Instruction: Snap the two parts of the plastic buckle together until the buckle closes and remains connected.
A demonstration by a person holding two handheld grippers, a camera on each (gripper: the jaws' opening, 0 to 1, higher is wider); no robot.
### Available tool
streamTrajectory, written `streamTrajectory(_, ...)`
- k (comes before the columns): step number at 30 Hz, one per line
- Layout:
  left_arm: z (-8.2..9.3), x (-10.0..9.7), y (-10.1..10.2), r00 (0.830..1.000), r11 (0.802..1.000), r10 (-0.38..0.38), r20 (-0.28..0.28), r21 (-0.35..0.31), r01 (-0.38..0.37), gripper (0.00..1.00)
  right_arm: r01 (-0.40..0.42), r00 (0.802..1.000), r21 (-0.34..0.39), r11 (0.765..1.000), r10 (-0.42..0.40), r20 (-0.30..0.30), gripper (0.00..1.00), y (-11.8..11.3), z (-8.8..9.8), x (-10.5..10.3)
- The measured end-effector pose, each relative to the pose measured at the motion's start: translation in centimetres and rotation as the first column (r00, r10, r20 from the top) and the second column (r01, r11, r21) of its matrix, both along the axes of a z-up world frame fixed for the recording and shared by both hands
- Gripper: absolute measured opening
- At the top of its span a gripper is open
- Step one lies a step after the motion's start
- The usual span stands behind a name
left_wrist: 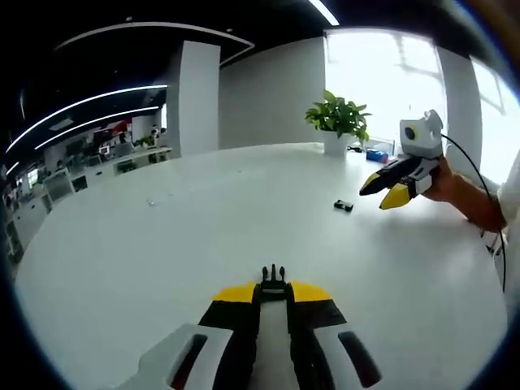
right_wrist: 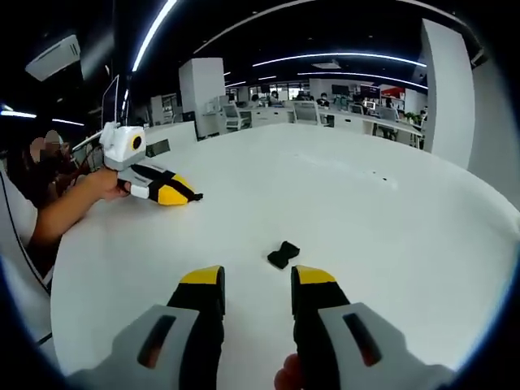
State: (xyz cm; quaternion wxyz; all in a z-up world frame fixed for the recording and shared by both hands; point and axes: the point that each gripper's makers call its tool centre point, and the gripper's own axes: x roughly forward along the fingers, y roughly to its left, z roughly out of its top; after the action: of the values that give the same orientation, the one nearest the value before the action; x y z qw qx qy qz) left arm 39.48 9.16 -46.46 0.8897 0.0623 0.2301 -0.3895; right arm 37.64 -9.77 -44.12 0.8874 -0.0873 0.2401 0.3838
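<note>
While the left hand-held gripper (left_wrist: pixel 274 294) pinches a pronged black buckle part (left_wrist: pixel 274 282) at its yellow tips, low over the white surface (left_wrist: pixel 162 244), the other buckle part (right_wrist: pixel 283 254) lies loose on that surface just ahead of the right hand-held gripper (right_wrist: pixel 257 280), whose jaws stand apart around nothing

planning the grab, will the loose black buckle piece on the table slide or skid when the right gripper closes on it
The buckle piece looks small, rigid and probably light, so it may skid on the smooth white table. It lies flat, so unlikely to roll. The right gripper is open just short of it.
</note>
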Motion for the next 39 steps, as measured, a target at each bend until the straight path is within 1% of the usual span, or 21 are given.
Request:
streamTrajectory(5, 0.0, 0.0, 0.0, 1.0, 1.0, -0.004, 0.001, -0.005, 0.004, 0.12, -0.002, 1.0, -0.015, 1.0, 0.002, -0.013, 0.33, 0.2, -0.4, 0.3)
streamTrajectory(10, 0.0, -0.1, -0.1, 1.0, 1.0, -0.008, 0.0, -0.003, 0.008, 0.12, -0.002, 1.0, -0.014, 1.0, 0.002, -0.024, 0.33, 0.3, -0.7, 0.4)
streamTrajectory(20, 0.1, -0.1, -0.1, 1.0, 1.0, -0.011, 0.001, -0.013, 0.011, 0.12, -0.008, 0.999, 0.019, 1.0, 0.009, -0.052, 0.33, 0.9, -1.1, 0.2)
streamTrajectory(22, 0.1, -0.1, -0.1, 1.0, 1.0, -0.011, 0.002, -0.011, 0.011, 0.12, -0.014, 0.998, 0.024, 1.0, 0.016, -0.057, 0.33, 1.1, -1.2, 0.1)
streamTrajectory(23, 0.1, -0.1, -0.1, 1.0, 1.0, -0.011, 0.003, -0.01, 0.011, 0.12, -0.031, 0.998, 0.026, 0.999, 0.032, -0.059, 0.33, 1.4, -1.2, -0.1)
streamTrajectory(24, 0.1, -0.1, -0.1, 1.0, 1.0, -0.011, 0.003, -0.011, 0.011, 0.12, -0.07, 0.996, 0.047, 0.996, 0.073, -0.059, 0.33, 2.1, -1.1, -0.5)
streamTrajectory(25, 0.1, -0.1, -0.1, 1.0, 1.0, -0.01, 0.002, -0.013, 0.01, 0.12, -0.095, 0.993, 0.092, 0.991, 0.101, -0.061, 0.33, 2.8, -0.7, -0.9)
streamTrajectory(26, 0.1, -0.1, -0.1, 1.0, 1.0, -0.011, 0.002, -0.014, 0.011, 0.12, -0.094, 0.993, 0.104, 0.99, 0.101, -0.061, 0.33, 2.9, -0.6, -1.0)
streamTrajectory(31, 0.1, 0.0, 0.0, 1.0, 1.0, -0.011, 0.003, -0.016, 0.011, 0.12, -0.086, 0.995, 0.08, 0.993, 0.091, -0.053, 0.33, 2.6, -0.5, -0.8)
streamTrajectory(36, 0.1, -0.1, 0.0, 1.0, 1.0, -0.011, 0.003, -0.015, 0.011, 0.12, -0.083, 0.994, 0.057, 0.995, 0.087, -0.067, 0.33, 2.4, -1.2, -0.6)
streamTrajectory(39, 0.1, 0.0, 0.1, 1.0, 1.0, -0.011, 0.003, -0.015, 0.011, 0.12, -0.083, 0.994, 0.056, 0.995, 0.087, -0.06, 0.33, 2.3, -0.8, -0.7)
